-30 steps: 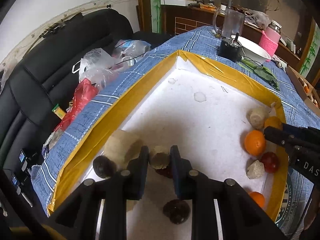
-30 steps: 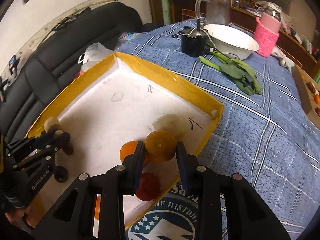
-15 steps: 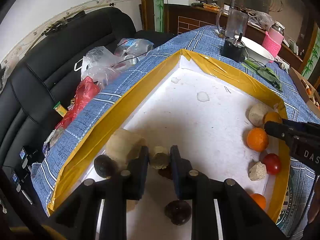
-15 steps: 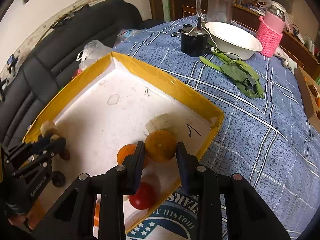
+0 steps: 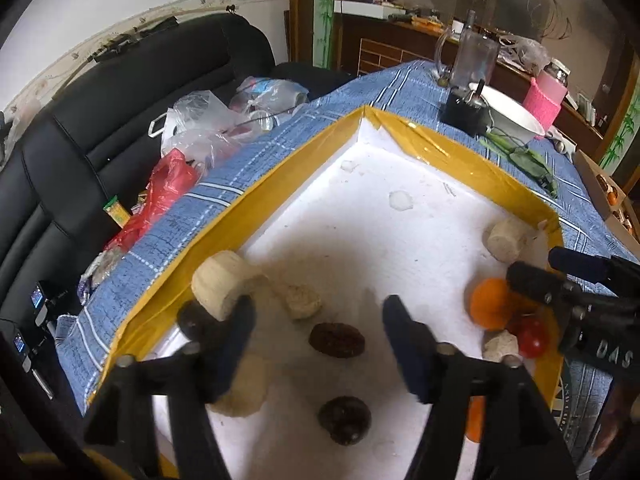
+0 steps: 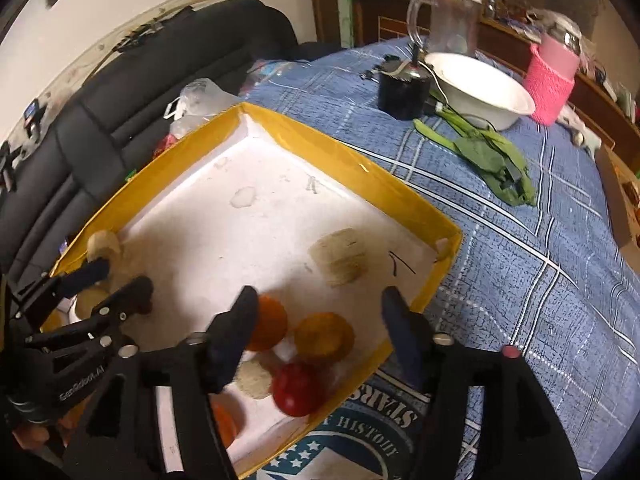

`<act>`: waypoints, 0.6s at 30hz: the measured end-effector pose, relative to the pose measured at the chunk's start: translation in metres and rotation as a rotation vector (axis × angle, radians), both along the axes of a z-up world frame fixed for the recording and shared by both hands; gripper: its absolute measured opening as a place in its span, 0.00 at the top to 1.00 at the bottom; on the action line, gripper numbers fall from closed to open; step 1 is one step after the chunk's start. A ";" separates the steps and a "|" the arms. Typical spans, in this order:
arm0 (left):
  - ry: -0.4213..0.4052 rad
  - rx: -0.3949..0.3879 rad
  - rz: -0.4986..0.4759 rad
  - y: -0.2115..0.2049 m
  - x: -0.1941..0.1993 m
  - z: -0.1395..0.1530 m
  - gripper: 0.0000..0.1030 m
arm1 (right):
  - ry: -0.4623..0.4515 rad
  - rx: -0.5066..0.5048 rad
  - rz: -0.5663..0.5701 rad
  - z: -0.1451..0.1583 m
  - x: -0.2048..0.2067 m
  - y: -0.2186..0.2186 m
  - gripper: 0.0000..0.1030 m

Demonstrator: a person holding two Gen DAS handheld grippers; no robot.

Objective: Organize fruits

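Note:
A white tray with a yellow rim [image 5: 280, 184] [image 6: 344, 160] lies on the blue cloth. My left gripper [image 5: 318, 320] is open and empty above the tray's left side. Below it lie a small beige piece [image 5: 303, 300], two dark brown fruits [image 5: 337, 339] [image 5: 345, 420] and a big beige cylinder [image 5: 224, 284]. My right gripper [image 6: 316, 316] is open and empty over the tray's right side. Below it lie an orange fruit [image 6: 324, 338], a second orange [image 6: 267, 322], a red fruit [image 6: 298, 390] and beige pieces [image 6: 339, 256].
A white bowl [image 6: 476, 88], a black device [image 6: 402, 88], a pink-sleeved jar [image 6: 554, 80], a glass jug [image 6: 448, 20] and green leaves [image 6: 484, 156] sit on the table behind the tray. Plastic bags [image 5: 192, 140] lie on a black sofa at left.
Both grippers have opened. The left one let go of the small beige piece, the right one let go of the orange fruit; both now lie in the tray.

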State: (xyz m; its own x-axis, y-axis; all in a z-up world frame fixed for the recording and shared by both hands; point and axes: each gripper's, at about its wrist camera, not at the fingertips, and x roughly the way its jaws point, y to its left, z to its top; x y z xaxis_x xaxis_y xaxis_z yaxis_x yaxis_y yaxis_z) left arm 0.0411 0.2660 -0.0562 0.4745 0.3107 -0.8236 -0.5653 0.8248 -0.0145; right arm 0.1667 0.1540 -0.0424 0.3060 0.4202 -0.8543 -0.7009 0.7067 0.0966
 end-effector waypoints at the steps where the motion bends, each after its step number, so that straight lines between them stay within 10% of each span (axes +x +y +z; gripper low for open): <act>1: -0.004 0.015 0.006 -0.002 -0.002 0.003 0.26 | -0.010 0.009 0.000 0.003 -0.003 -0.001 0.25; 6: -0.051 0.052 0.025 -0.010 -0.022 0.019 0.14 | -0.081 0.081 -0.016 0.022 -0.029 -0.025 0.07; 18: -0.139 0.115 0.001 -0.045 -0.087 0.047 0.08 | -0.223 0.159 0.029 0.055 -0.117 -0.097 0.05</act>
State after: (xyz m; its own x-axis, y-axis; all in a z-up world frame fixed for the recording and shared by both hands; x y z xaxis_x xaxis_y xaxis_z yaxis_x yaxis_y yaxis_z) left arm -0.0464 0.2210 -0.0089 0.5806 0.3994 -0.7095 -0.5653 0.8249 0.0016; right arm 0.0492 0.0566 0.0123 0.4648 0.5552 -0.6897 -0.7370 0.6743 0.0461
